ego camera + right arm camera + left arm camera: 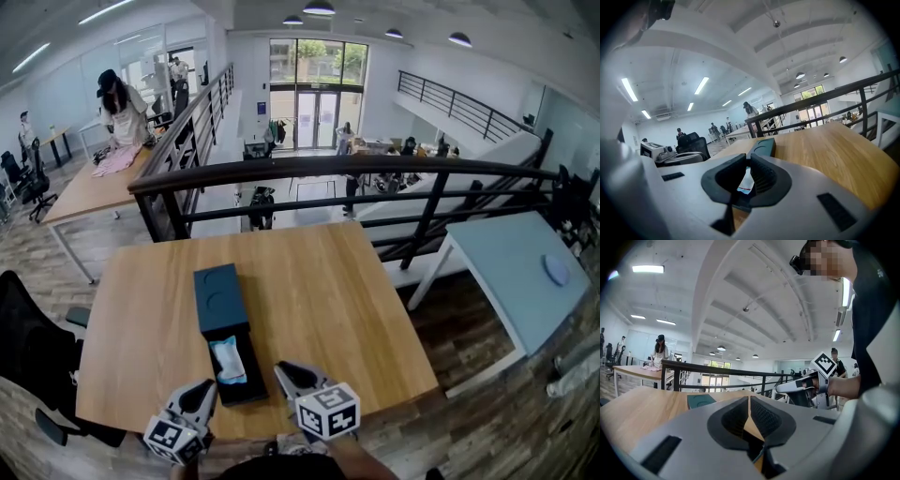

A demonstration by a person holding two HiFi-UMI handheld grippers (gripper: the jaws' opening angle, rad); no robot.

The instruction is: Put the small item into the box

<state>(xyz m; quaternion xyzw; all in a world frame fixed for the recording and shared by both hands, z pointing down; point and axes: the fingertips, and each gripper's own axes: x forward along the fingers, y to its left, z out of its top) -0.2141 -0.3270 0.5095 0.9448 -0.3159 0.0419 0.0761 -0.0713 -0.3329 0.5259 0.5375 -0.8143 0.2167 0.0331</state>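
Head view: small white-and-pale-blue packet (pixel 228 361) lies inside the open dark rectangular box (pixel 255 373) on the light wooden table (pixel 328 291). A dark teal lid (pixel 218 298) lies just beyond it. Left gripper (pixel 208 387) and right gripper (pixel 282 371) flank the box, jaws closed on nothing. Judgement: placement looks done. Hold both grippers clear and avoid nudging the box.
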